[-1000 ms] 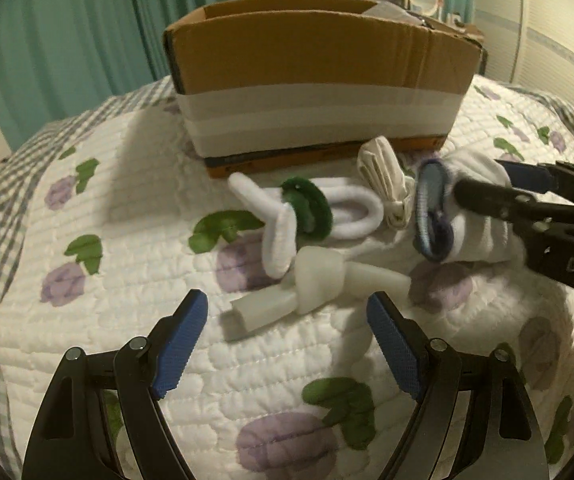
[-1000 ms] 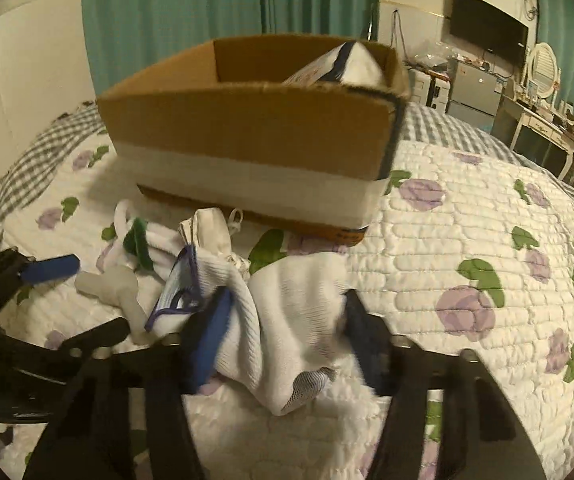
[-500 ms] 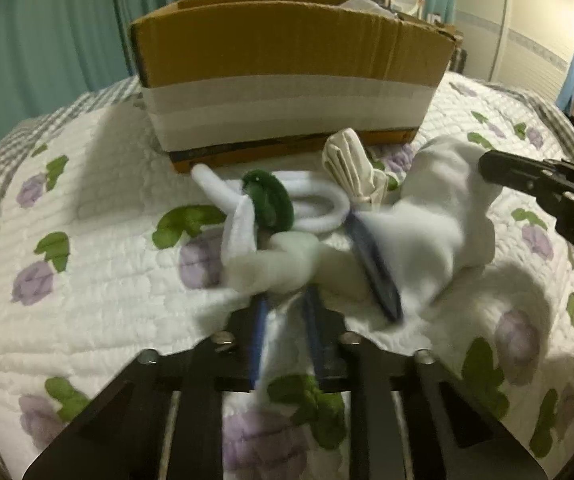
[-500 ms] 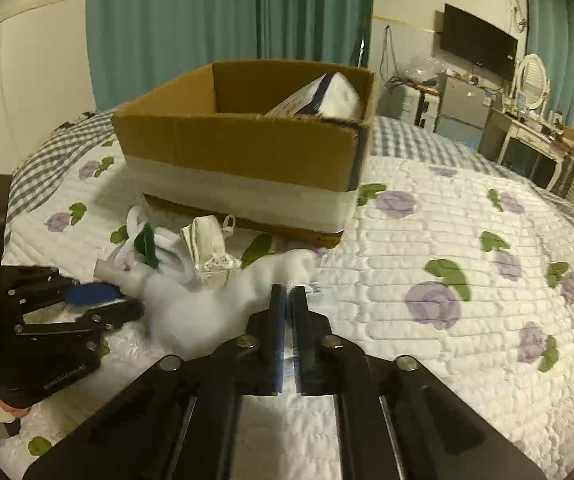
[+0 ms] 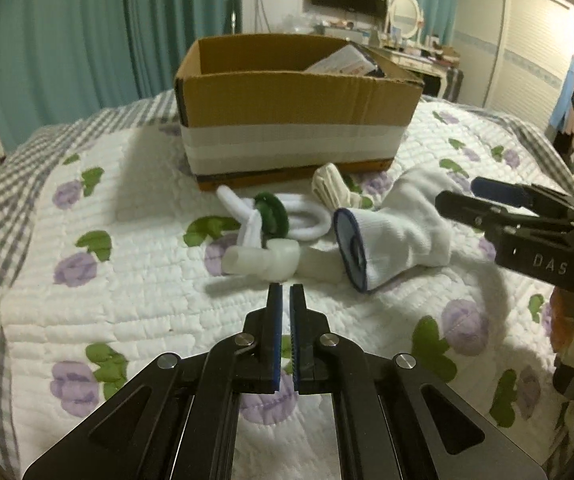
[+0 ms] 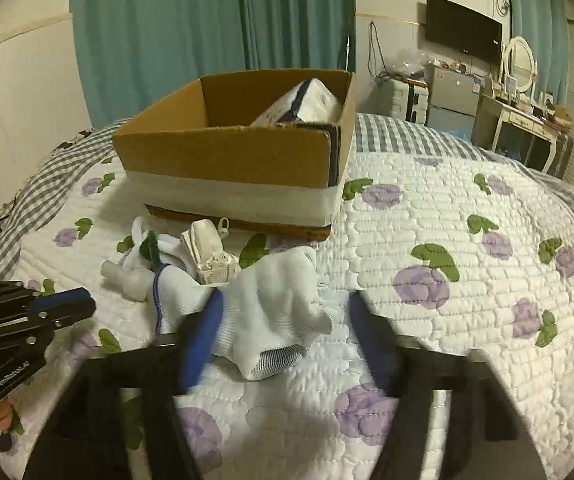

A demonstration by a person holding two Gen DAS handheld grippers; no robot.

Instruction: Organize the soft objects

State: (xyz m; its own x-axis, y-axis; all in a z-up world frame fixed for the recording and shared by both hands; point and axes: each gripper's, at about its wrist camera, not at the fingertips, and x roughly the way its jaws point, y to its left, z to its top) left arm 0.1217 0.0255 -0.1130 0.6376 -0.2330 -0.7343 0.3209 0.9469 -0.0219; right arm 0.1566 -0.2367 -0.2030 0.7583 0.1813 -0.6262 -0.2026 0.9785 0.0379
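Note:
A white sock with a blue cuff lies on the quilt in front of the cardboard box. Left of it lie a white rope loop with a green ring, a translucent tube piece and a folded cream cloth. My left gripper is shut and empty, just short of the tube piece. My right gripper is open, its fingers either side of the sock; it shows in the left wrist view.
The box holds a white and blue package. The quilted bedspread has a checked border. Teal curtains, a TV and a dresser stand behind the bed.
My left gripper closed, then pulled back from the tube piece without it. My right gripper had shut on the sock and has now opened; the sock lies on the quilt.

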